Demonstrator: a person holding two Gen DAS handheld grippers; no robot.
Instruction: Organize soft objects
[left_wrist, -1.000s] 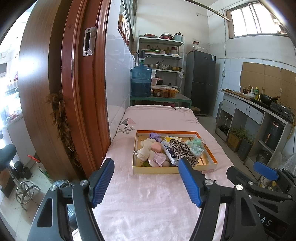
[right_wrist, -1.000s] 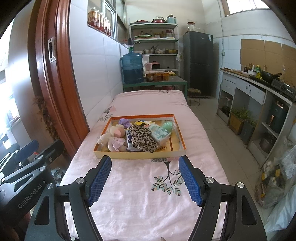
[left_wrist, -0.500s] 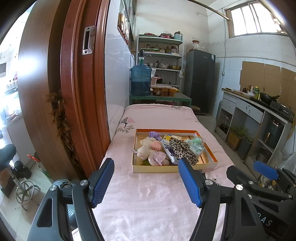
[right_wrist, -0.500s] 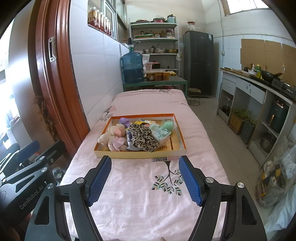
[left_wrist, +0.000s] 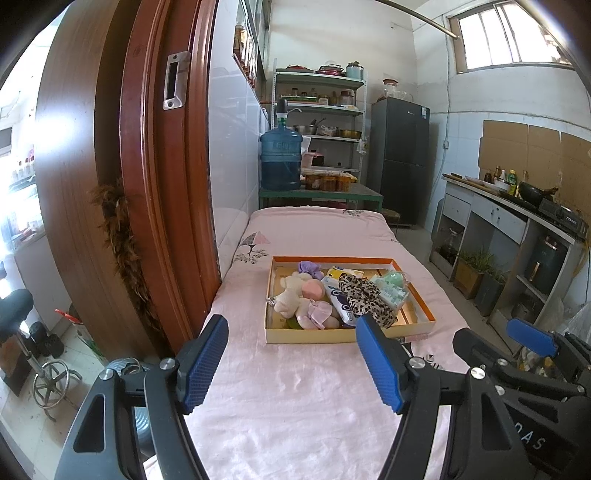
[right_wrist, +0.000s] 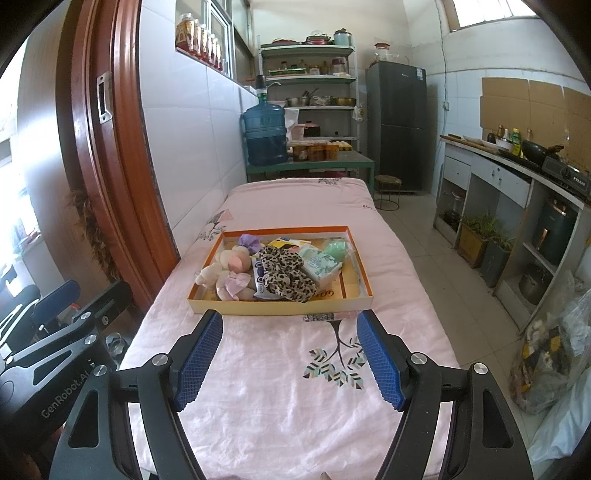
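Observation:
A shallow cardboard tray (left_wrist: 332, 336) with an orange rim sits on a pink-covered table (left_wrist: 295, 398); it also shows in the right wrist view (right_wrist: 288, 308). It holds a cream plush toy (left_wrist: 290, 293), a leopard-print cloth (right_wrist: 284, 271), a purple scrunchie (right_wrist: 248, 242), a pale pink cloth (right_wrist: 236, 284) and a tissue pack (right_wrist: 319, 266). My left gripper (left_wrist: 291, 362) is open and empty, short of the tray. My right gripper (right_wrist: 290, 356) is open and empty, just in front of the tray.
A brown wooden door frame (left_wrist: 162, 184) stands close on the left. A blue water jug (right_wrist: 264, 134), shelves and a dark fridge (right_wrist: 397, 125) stand beyond the table. A kitchen counter (right_wrist: 517, 173) runs along the right wall, with floor between.
Both grippers have edged slightly forward toward the tray. Both stay open and empty.

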